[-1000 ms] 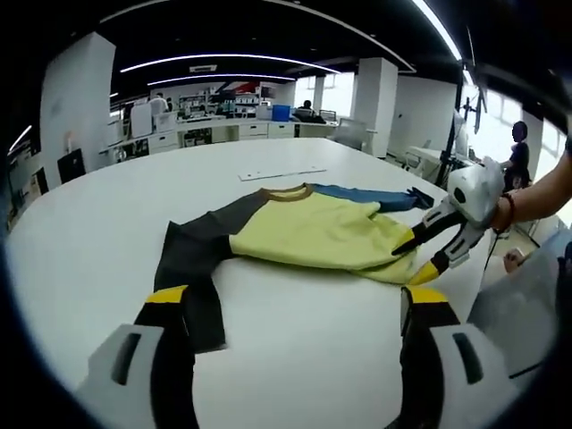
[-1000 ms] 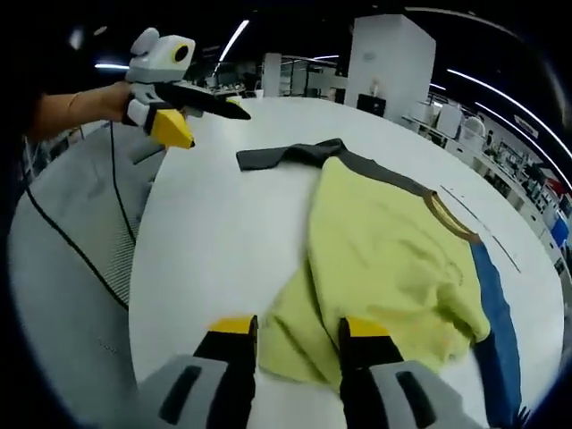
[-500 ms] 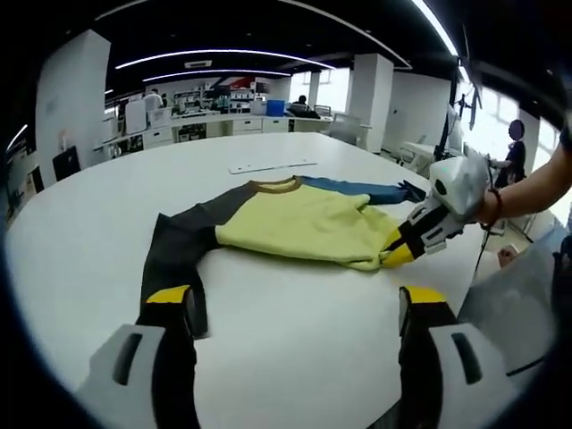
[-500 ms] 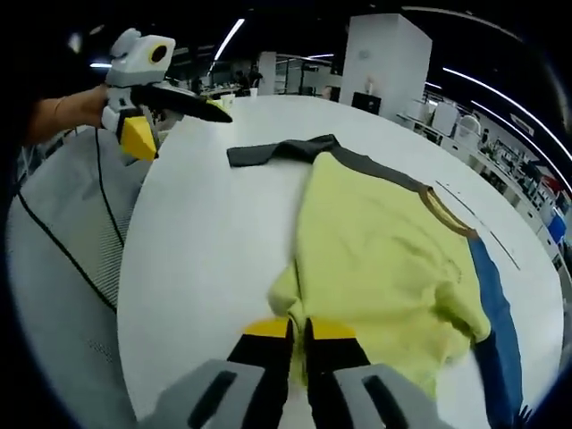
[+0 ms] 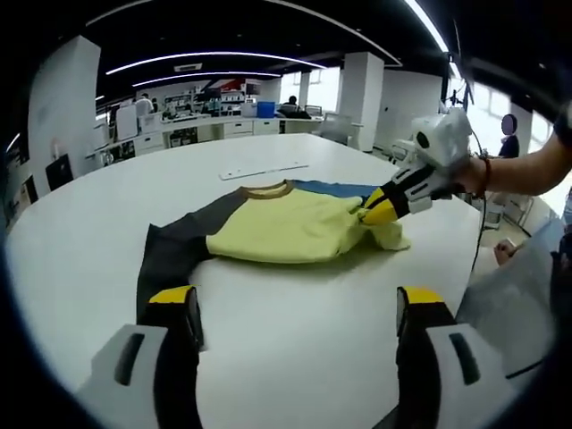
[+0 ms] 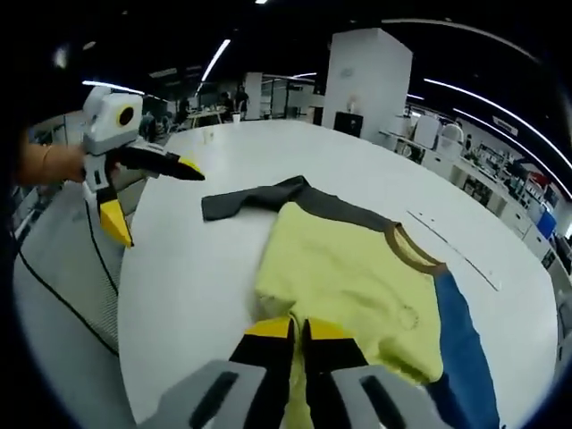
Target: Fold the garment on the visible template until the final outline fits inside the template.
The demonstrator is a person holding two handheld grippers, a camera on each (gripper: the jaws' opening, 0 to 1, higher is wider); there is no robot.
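Note:
A long-sleeved shirt lies on the white table (image 5: 295,357): yellow body (image 5: 277,228), dark grey sleeve (image 5: 165,259) stretched toward my left jaw, blue sleeve (image 5: 335,188) at the far side. My left gripper (image 5: 295,308) hovers open above bare table short of the shirt, nothing between its jaws. My right gripper (image 5: 380,207) is shut on the yellow hem and holds that corner up above the body. In the right gripper view, the right gripper (image 6: 295,331) pinches the yellow cloth (image 6: 349,277). The grey sleeve (image 6: 241,201) and blue sleeve (image 6: 460,340) spread beyond it, and the left gripper (image 6: 154,198) hangs open at the left.
A thin white strip (image 5: 264,170) lies flat beyond the brown collar, also seen as the strip (image 6: 451,250) on the right side. A person's arm (image 5: 518,174) reaches in from the right. The table's curved edge (image 6: 125,295) runs close to the left gripper. Desks and pillars stand far behind.
My right gripper shut on the yellow hem, then lifted it and carried it over the body toward the collar. The left gripper stayed open, drifting only slightly.

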